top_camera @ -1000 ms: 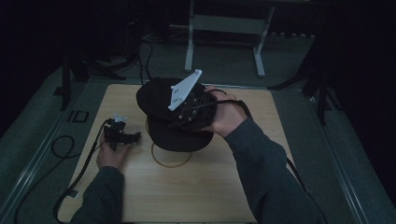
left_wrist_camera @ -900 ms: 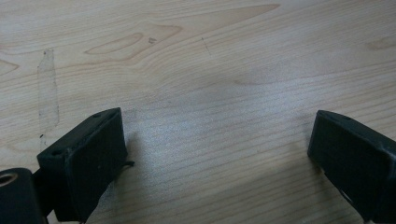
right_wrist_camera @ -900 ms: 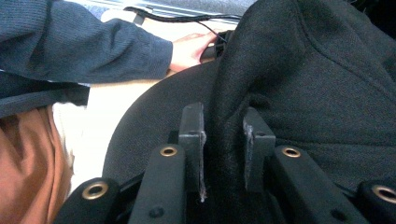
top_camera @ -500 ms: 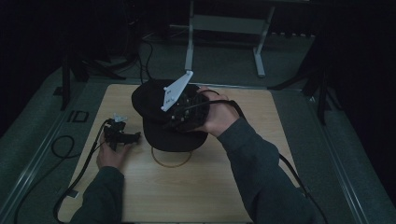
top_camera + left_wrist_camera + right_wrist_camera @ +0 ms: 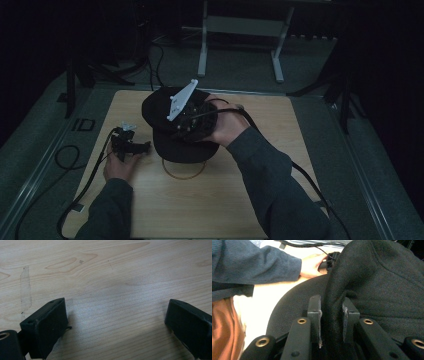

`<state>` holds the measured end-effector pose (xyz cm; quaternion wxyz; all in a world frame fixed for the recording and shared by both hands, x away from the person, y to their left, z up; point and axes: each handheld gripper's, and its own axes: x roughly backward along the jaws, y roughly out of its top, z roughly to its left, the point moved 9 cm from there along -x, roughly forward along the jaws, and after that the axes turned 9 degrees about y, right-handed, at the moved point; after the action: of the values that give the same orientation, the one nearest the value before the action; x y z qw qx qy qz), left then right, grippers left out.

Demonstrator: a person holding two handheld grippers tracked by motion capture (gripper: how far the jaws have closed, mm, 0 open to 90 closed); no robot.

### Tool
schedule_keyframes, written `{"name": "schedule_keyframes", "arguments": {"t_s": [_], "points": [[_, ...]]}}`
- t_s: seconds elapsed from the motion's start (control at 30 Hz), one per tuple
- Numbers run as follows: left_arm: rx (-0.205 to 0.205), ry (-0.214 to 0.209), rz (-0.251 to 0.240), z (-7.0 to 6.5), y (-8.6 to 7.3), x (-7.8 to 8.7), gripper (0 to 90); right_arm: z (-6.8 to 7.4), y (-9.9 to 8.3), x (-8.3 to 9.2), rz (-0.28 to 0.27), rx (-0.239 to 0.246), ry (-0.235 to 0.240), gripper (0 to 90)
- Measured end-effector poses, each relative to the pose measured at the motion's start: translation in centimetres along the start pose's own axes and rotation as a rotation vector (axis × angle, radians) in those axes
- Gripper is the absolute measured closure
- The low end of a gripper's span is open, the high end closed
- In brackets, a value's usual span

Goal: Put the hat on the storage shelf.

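currently under inspection:
right hand-held gripper [image 5: 331,315]: clenching a fold of the black cap [image 5: 165,107], having shifted slightly leftward over the last second.
left hand-held gripper [image 5: 115,322]: released, resting on the desk [image 5: 240,200].
cap: hanging over a wooden ring [image 5: 182,172].
meaning: placement is likely nearing.

A black cap [image 5: 170,130] of coarse woven fabric is seen near the middle of the wooden table [image 5: 225,200], its brim turned toward the person. A fold of its crown is pinched and lifted.
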<state>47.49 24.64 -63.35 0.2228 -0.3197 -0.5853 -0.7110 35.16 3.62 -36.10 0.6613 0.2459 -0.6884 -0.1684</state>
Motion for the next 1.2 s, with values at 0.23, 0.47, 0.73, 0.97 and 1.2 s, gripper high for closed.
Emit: {"name": "schedule_keyframes", "arguments": {"t_s": [0.23, 0.47, 0.73, 0.97, 1.2], "points": [[0.001, 0.002, -0.002, 0.0, 0.0, 0.0, 3.8, -0.4, -0.3, -1.0, 0.028, -0.002, 0.001, 73.3], [0.001, 0.000, -0.001, 0.0, 0.0, 0.0, 3.8, -0.5, -0.6, -2.0, 0.044, -0.007, 0.010, 71.7], [0.001, 0.000, 0.000, 0.0, 0.0, 0.0, 3.8, -0.4, -0.9, -2.1, 0.057, -0.017, 0.011, 69.0], [0.001, 0.000, 0.000, 0.0, 0.0, 0.0, 3.8, -0.3, -1.1, -2.2, 0.054, -0.019, 0.017, 65.9], [0.001, 0.000, 0.000, 0.0, 0.0, 0.0, 3.8, -0.3, -1.6, -2.0, 0.031, -0.026, 0.022, 65.8]]}}
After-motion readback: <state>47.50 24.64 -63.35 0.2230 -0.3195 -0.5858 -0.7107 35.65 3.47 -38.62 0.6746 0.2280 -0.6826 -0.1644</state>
